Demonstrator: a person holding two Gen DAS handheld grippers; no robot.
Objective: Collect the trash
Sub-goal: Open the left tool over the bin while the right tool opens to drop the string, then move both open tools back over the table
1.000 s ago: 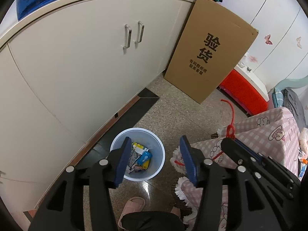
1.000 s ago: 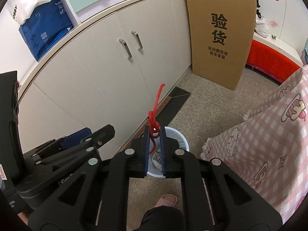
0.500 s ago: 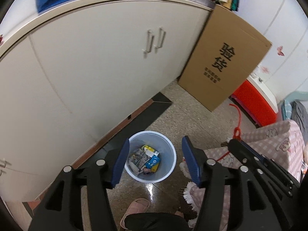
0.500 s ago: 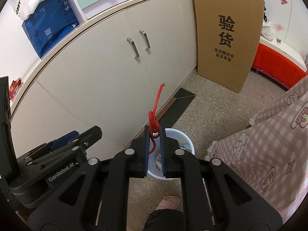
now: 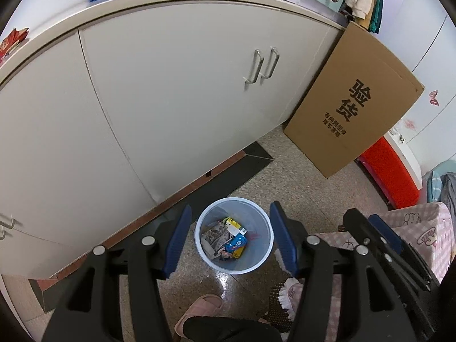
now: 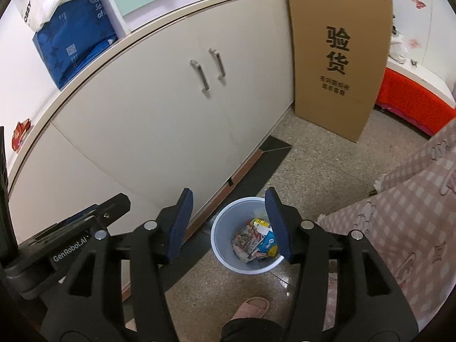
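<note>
While both claws hang above the speckled floor [image 5: 302, 176], the pale blue waste bin [image 5: 258, 262] stands directly below them, seen in each wrist view through the gap between the blue pads. From the left claw [image 5: 228, 238] the bin sits squarely between its two jaws, which stand apart with nothing in them; the crumpled wrappers and small packets [image 5: 226, 239] lie at the bin's bottom, well below the pads. From the right claw [image 6: 229, 222] the bin [image 6: 228, 259] lies below and a little toward its right jaw, whose pad overlaps the bin's far rim in the view; those jaws are opening and nothing is between them. A second ago the right claw was clamped on a knotted red string that stood up from between its pads; now the string is gone from the claw, and a faint red streak [image 5: 254, 236] shows inside the bin against its right-hand wall, though I cannot make it out well. The left claw has also come round since then, so the bin has shifted from under its left jaw to the middle of its gap. A pink slipper [image 6: 252, 307] on the person's foot is on the floor nearer than the bin.
</note>
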